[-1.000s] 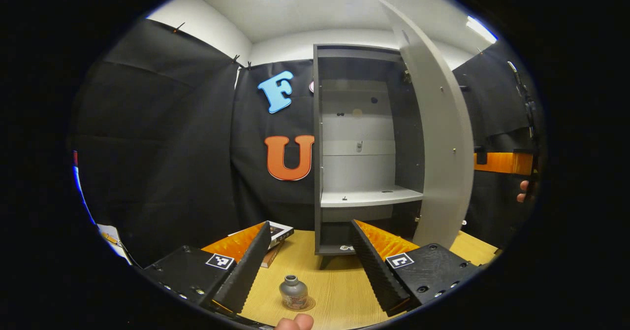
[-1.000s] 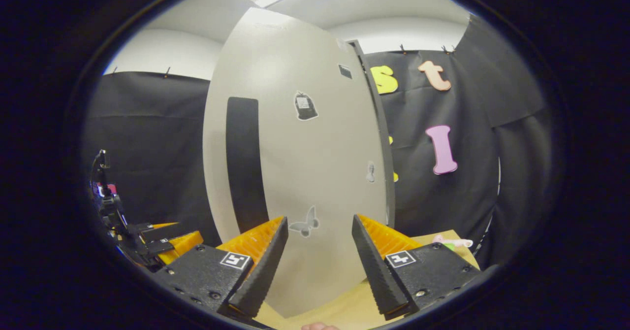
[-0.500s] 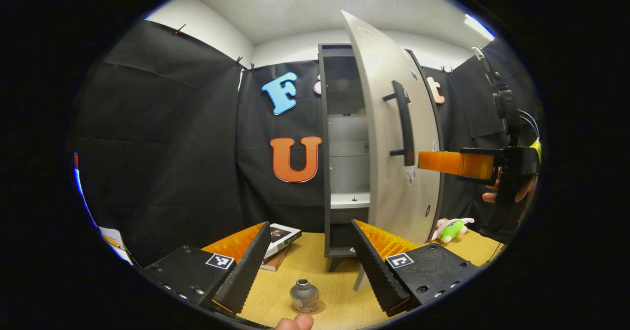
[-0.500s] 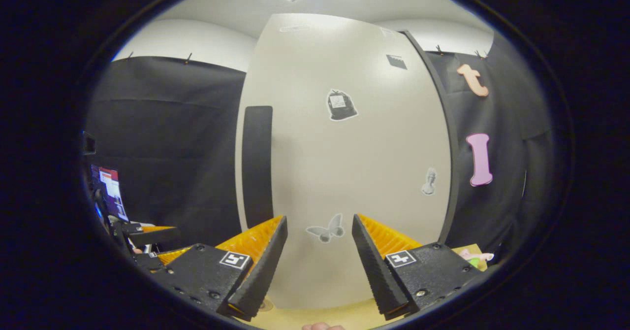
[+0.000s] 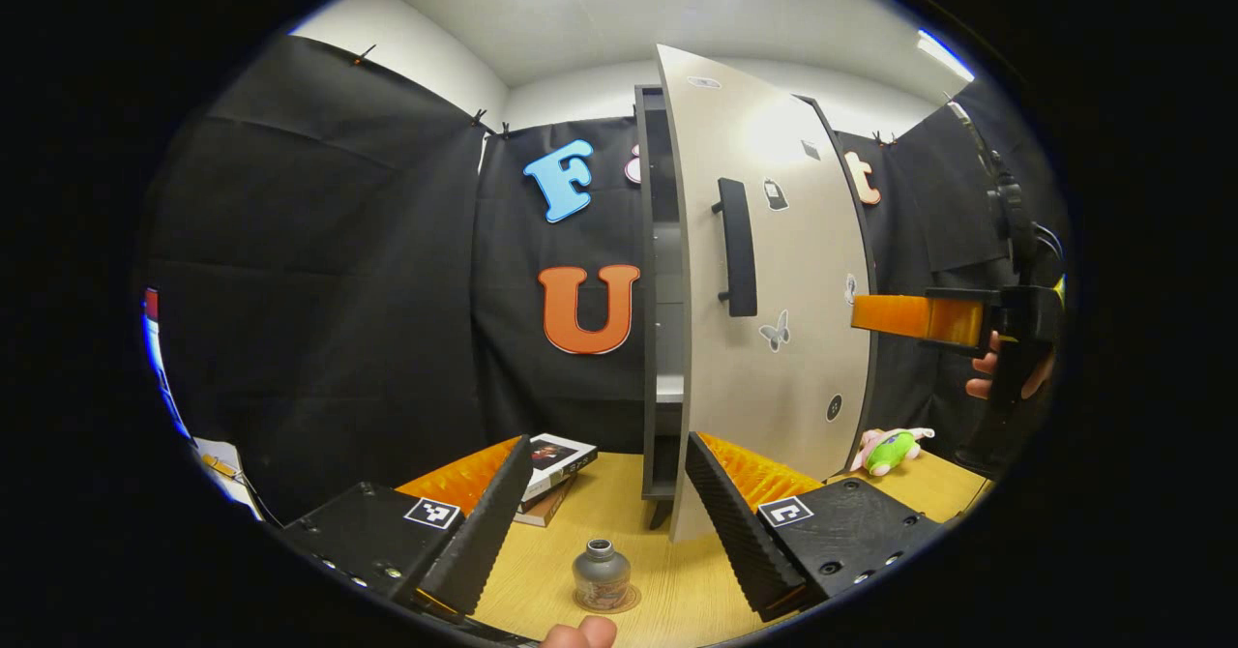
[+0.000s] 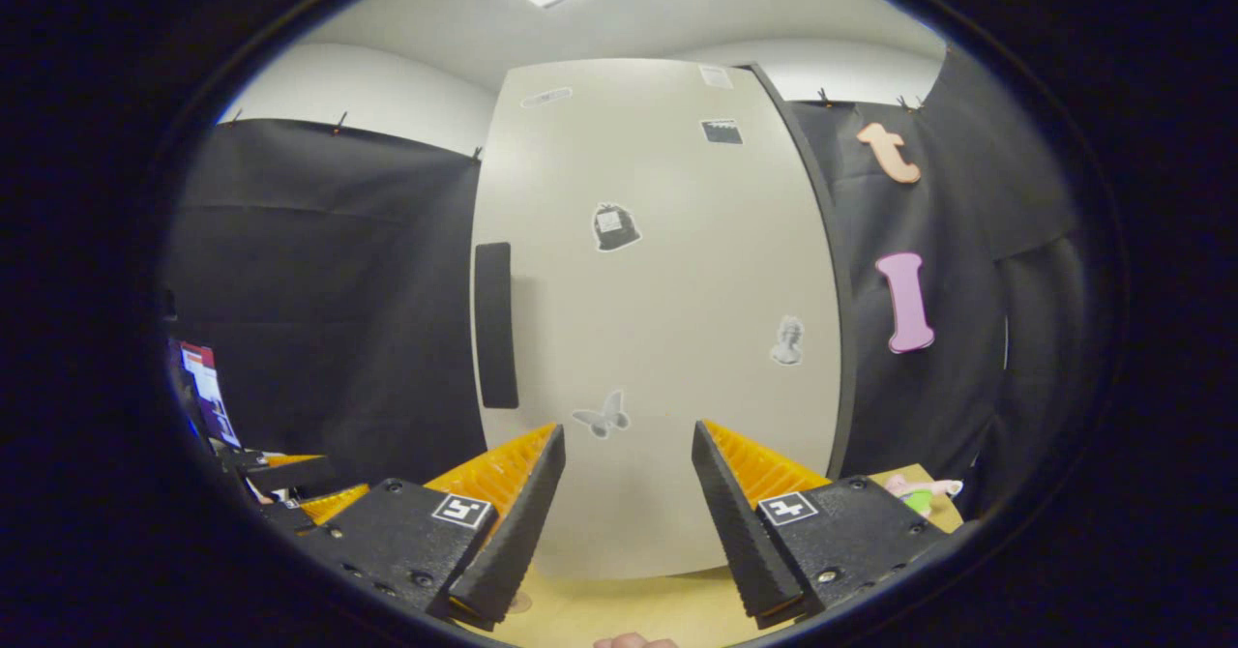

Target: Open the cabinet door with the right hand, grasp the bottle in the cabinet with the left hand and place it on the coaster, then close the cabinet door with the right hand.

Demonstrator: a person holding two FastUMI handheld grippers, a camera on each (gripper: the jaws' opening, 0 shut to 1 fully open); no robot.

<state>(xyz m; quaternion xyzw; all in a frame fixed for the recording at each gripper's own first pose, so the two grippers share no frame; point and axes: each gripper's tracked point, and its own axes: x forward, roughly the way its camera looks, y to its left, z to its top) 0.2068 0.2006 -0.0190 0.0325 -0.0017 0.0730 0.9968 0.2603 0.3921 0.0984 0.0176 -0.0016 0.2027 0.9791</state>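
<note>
Bottle (image 5: 601, 575), squat, grey, round-shouldered, stands on round coaster (image 5: 627, 600) on wood-grain tabletop (image 5: 667, 571), near the left gripper (image 5: 602, 511), fingers spread, empty. Smooth pale cabinet door (image 5: 774, 271) nearly shut, dark bar handle (image 5: 737, 247). Right gripper (image 6: 619, 511) faces door, fingers apart, holding nothing. Left gripper view adds books (image 5: 551, 469), plush toy (image 5: 888, 448).

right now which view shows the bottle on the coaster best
The left gripper view: the bottle stands upright on the coaster on the wooden table, between the open left gripper fingers. In the right gripper view, a small round edge by the left finger may be the coaster; I cannot tell.
</note>
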